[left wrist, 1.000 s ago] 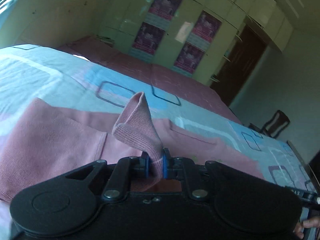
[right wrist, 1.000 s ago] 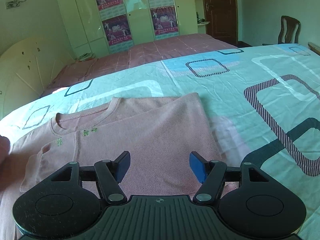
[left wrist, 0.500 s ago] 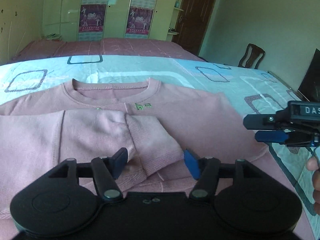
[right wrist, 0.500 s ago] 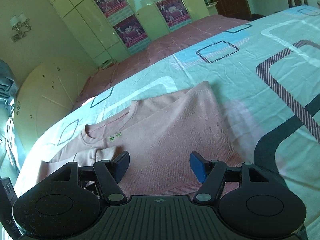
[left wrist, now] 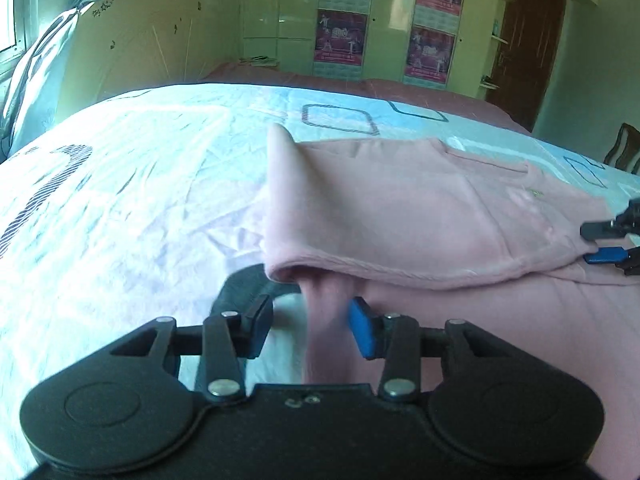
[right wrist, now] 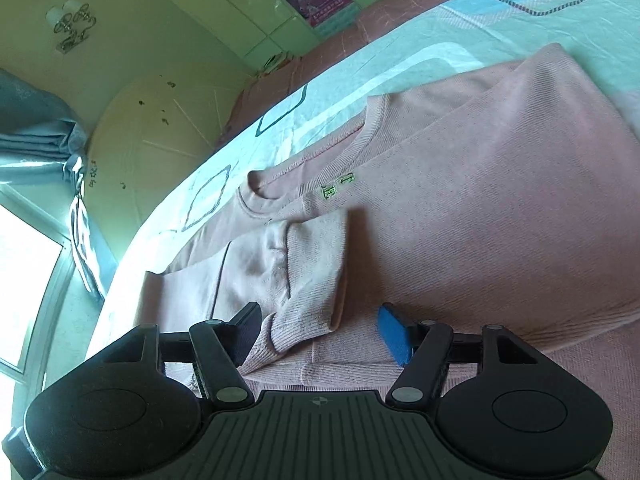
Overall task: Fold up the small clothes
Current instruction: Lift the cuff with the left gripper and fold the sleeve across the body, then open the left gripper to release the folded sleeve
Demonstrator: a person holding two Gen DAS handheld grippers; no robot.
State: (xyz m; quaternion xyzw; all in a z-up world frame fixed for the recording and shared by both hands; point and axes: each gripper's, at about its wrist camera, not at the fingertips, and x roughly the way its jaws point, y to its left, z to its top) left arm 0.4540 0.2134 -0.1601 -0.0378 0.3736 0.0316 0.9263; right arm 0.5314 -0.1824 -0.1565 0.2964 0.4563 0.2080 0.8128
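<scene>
1. Sweater (right wrist: 500,208), pink, lies flat on the bed sheet (left wrist: 132,184) with its collar toward the far side; its left sleeve (right wrist: 304,276) is now folded across the chest, where a second ago it was held up in the air
2. Left gripper (left wrist: 308,326) has let that cuff go and moved to the sweater's near left edge; its jaws opened and have just been closing again, half wide, with a fold of pink cloth between them, touching the blue pad (left wrist: 362,332) but clear of the other, so not yet pinched
3. Right gripper (right wrist: 324,330) has just been narrowing too, from wide to about half, straddling the cuff (right wrist: 296,332) near the hem without pressing it
4. Sleeve fold looks done; both grippers seem set to take the near edge for the next fold
</scene>
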